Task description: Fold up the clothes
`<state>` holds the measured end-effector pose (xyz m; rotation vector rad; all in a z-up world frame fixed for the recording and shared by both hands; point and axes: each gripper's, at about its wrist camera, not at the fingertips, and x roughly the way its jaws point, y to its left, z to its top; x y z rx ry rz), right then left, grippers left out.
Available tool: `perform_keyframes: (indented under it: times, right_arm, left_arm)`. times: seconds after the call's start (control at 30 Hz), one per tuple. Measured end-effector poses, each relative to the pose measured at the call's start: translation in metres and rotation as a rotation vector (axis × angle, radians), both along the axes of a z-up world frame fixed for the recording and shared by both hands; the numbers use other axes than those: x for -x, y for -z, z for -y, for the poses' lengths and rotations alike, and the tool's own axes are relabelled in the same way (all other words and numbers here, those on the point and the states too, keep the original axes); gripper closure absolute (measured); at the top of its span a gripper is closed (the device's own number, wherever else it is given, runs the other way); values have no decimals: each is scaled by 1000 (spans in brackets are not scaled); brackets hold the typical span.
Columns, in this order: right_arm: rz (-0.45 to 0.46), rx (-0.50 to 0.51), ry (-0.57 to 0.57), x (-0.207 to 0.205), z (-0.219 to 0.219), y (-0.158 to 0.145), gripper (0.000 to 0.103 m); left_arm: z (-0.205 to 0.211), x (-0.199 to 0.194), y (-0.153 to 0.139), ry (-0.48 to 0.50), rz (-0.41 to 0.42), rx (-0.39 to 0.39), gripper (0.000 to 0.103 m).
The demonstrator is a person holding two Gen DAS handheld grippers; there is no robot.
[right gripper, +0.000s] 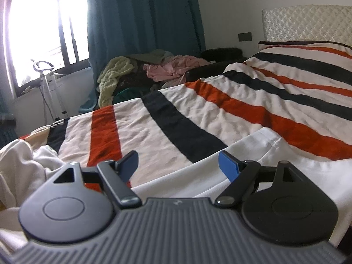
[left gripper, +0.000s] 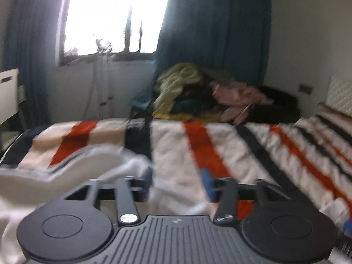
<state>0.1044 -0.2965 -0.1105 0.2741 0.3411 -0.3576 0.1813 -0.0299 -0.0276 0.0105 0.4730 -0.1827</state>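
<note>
**No readable text**

I find nothing legible in either view. Each gripper body carries only a tiny pale mark, left gripper (left gripper: 179, 181) and right gripper (right gripper: 178, 166), too small for me to read.

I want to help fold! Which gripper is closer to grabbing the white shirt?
Probably the right gripper: open, sharp in view, with the white garment's flat hemmed edge just ahead. The left gripper is open too, but its view is blurred.

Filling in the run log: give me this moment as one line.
left gripper open, empty | right gripper open, empty | white garment unfolded on striped blanket
</note>
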Motion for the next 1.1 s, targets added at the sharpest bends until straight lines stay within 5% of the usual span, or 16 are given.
perform_keyframes:
  times: [0.17, 0.23, 0.37, 0.67, 0.9, 1.1]
  right_arm:
    - [2, -22, -53, -1, -4, 2, 22]
    - [3, -29, -86, -2, -7, 2, 22]
    - [-11, -61, -146, -2, -10, 3, 22]
    - [-88, -259, -334, -25, -25, 16, 21]
    - [-73, -388, -459, -110, -51, 9, 20]
    - [-197, -404, -494, -223, -85, 10, 23]
  left_arm:
    - [-25, 40, 24, -40, -83, 0, 4]
    - [-37, 49, 17, -53, -105, 58, 0]
    - [-53, 64, 3, -83, -105, 95, 0]
    - [-70, 74, 4, -111, -92, 19, 0]
    - [-99, 58, 21, -155, -120, 98, 0]
    - [-123, 38, 38, -209, -149, 163, 0]
